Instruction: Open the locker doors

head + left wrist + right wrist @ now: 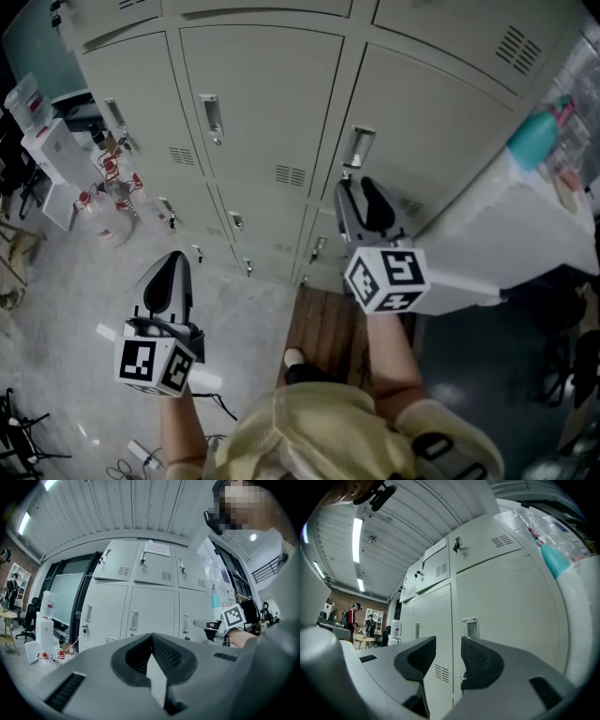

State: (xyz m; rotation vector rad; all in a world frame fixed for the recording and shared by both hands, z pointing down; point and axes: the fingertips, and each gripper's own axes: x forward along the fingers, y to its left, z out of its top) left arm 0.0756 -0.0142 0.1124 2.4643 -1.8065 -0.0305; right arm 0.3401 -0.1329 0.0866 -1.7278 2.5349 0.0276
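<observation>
A bank of pale grey lockers (262, 94) stands in front of me with every door closed. In the head view my right gripper (359, 186) is open and empty, pointing at the right-hand door just below its recessed metal handle (358, 147). In the right gripper view that handle (469, 627) is seen just beyond the spread jaws of the right gripper (448, 641), apart from them. My left gripper (173, 264) is further back at the lower left, shut on nothing. In the left gripper view its jaws meet in front of the middle door (151, 611), and the right gripper (206, 624) shows at the right.
The middle door's handle (212, 117) and the left door's handle (116, 114) are untouched. A white stand (56, 150) and red-capped bottles (117, 192) stand at the left. At the right are a white covered table (525, 225) and a teal bottle (536, 136). People (351, 618) stand far off.
</observation>
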